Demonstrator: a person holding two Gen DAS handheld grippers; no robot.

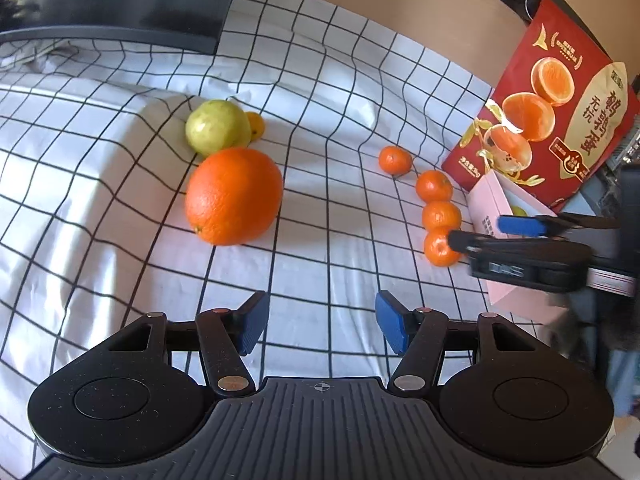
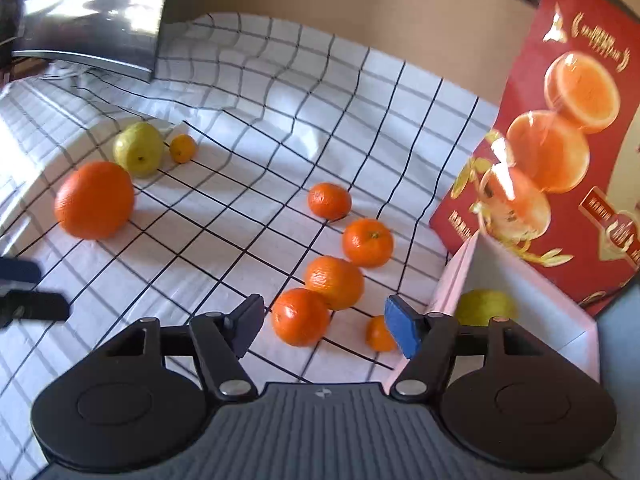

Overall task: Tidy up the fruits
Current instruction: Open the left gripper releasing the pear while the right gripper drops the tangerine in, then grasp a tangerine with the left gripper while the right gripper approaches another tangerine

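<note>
A big orange, a green guava and a small yellow-orange fruit lie together on the checked cloth. Several mandarins lie in a row beside a pink-white box, which holds a yellow-green fruit. My left gripper is open and empty, short of the big orange. My right gripper is open and empty, over the nearest mandarin, with a small one by its right finger.
A red egg package stands behind the box at the right. A dark monitor stands at the back left on the cloth. A tan wall runs along the back.
</note>
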